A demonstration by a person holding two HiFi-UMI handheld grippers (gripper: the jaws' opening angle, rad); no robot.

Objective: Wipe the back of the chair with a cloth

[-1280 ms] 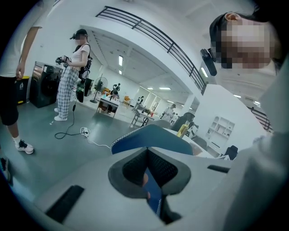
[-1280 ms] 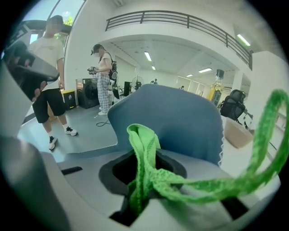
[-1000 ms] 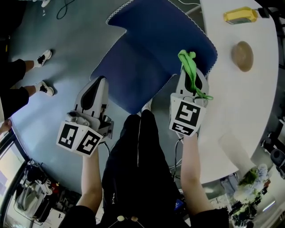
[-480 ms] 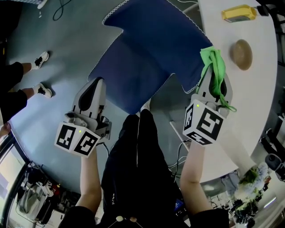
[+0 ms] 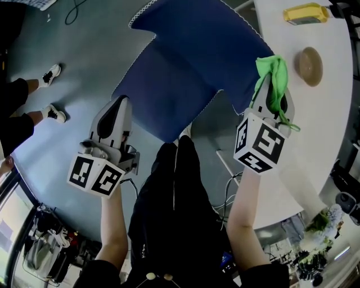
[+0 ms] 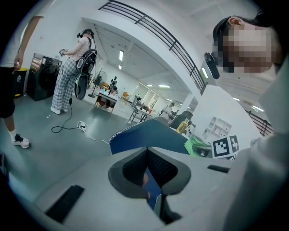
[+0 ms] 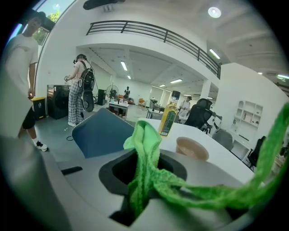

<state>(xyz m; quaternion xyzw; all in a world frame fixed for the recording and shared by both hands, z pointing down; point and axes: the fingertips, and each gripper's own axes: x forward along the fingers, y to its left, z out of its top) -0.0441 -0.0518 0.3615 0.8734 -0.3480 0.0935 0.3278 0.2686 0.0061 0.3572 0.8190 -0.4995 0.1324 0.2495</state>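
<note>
The blue chair stands on the grey floor ahead of me; it also shows as a blue panel in the left gripper view and at the left of the right gripper view. My right gripper is shut on a bright green cloth, just off the chair's right edge and over the table's rim. The cloth bunches up between the jaws and trails to the right. My left gripper is shut with nothing in it, beside the chair's near left corner.
A white table curves along the right, carrying a yellow bottle and a brown bowl. A bystander's shoes are at the left. Another person stands farther off, with a cable on the floor.
My right gripper has carried the green cloth to the right, off the chair's surface and toward the table edge. The left gripper has hardly moved.
</note>
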